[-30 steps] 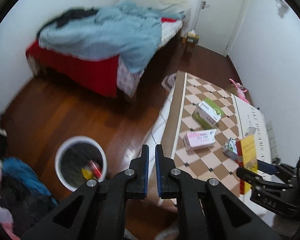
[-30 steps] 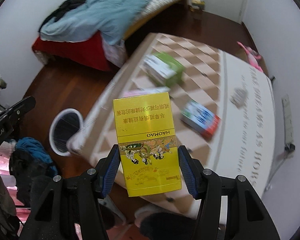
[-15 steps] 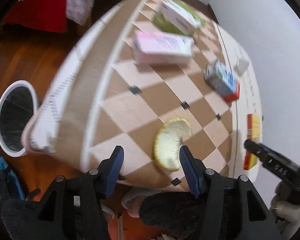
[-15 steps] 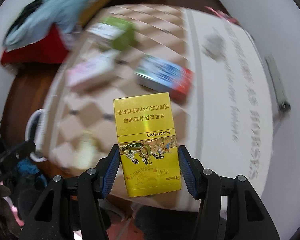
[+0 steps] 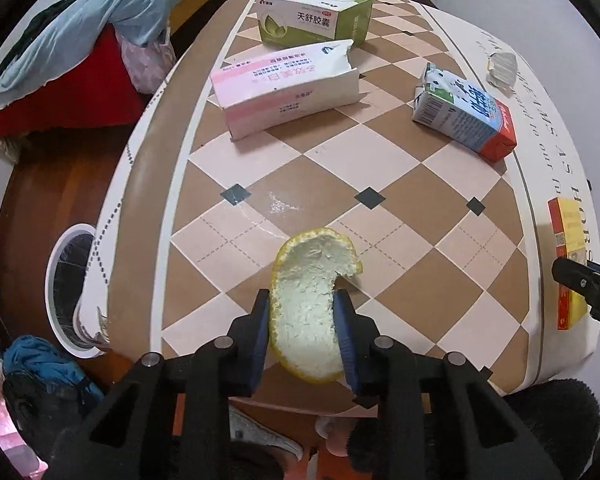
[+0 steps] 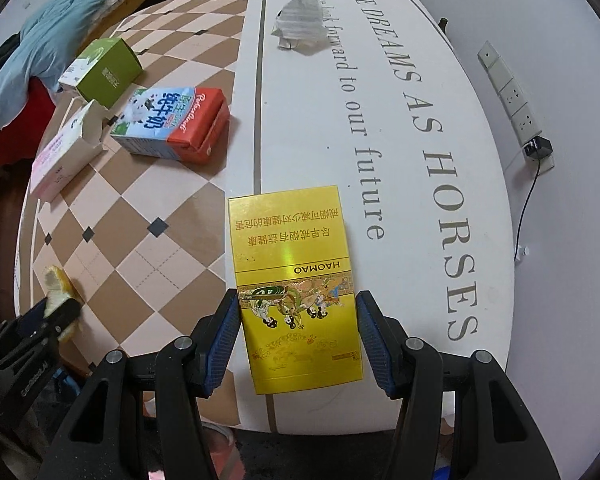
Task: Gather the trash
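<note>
My left gripper (image 5: 302, 306) is shut on a curved piece of yellow citrus peel (image 5: 314, 276) at the near edge of the checkered table (image 5: 404, 184). My right gripper (image 6: 298, 308) is shut on a flat yellow box (image 6: 296, 280) held over the table's white side; the box also shows at the right of the left wrist view (image 5: 568, 256). A pink-white carton (image 5: 288, 86), a green box (image 5: 314, 16), a blue-red milk carton (image 5: 466, 114) and a crumpled wrapper (image 5: 502, 66) lie on the table. A white trash bin (image 5: 66, 284) stands on the floor to the left.
A bed with a blue blanket (image 5: 100, 12) stands beyond the table on the left. Clothes (image 5: 40, 368) lie on the wood floor by the bin. A power strip (image 6: 512, 100) hangs on the wall at the right.
My left gripper opened, dropped from over the bin to the table's near edge and closed around the peel. My right gripper swung over the table's white side, still holding the yellow box.
</note>
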Demonstrator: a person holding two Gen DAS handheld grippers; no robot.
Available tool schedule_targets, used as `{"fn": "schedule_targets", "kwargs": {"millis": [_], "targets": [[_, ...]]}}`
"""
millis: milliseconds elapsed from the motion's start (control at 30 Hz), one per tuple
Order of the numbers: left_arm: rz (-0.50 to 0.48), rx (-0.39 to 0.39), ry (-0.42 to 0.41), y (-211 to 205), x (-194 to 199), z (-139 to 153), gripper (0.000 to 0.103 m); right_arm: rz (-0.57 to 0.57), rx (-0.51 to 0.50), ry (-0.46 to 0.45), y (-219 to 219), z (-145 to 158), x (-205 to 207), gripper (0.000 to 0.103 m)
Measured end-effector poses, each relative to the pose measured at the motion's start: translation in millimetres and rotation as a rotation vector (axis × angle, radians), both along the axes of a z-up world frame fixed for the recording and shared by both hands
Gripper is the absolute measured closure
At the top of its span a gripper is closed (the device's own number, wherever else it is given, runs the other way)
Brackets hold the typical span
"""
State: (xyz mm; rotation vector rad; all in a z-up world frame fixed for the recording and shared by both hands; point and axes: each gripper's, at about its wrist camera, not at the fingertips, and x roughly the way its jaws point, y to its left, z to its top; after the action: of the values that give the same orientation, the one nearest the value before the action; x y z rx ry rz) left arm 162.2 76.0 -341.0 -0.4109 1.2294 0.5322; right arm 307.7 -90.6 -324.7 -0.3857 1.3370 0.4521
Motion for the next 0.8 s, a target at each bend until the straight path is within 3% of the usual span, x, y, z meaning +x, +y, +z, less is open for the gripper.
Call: {"fn": "schedule_targets", "kwargs": {"millis": [133,300,400,433,633,800], "targets": [[0.012,0.02,-0.037,3,-7,19,0.076,0.007,0.011,-0.007,2,1,-1,0.043],[0.027,0.089,-0.126,18,-29,65,0.077,0.019,0.046,-0.033,5,19,-10,0.043],[0.051,0.131,-0.186,34,-46,97,0.079,0.037,0.081,-0.058,14,39,-19,0.043],[0.059,0.144,-0.203,40,-52,108,0.089,0.044,0.095,-0.065,18,46,-21,0.043],[0.134,0.195,-0.297,85,-94,158,0.09,0.129,0.202,-0.12,61,99,-49,0.043],[0.221,0.076,-0.346,127,-132,147,0.09,0.247,0.28,-0.145,125,134,-91,0.043]]}}
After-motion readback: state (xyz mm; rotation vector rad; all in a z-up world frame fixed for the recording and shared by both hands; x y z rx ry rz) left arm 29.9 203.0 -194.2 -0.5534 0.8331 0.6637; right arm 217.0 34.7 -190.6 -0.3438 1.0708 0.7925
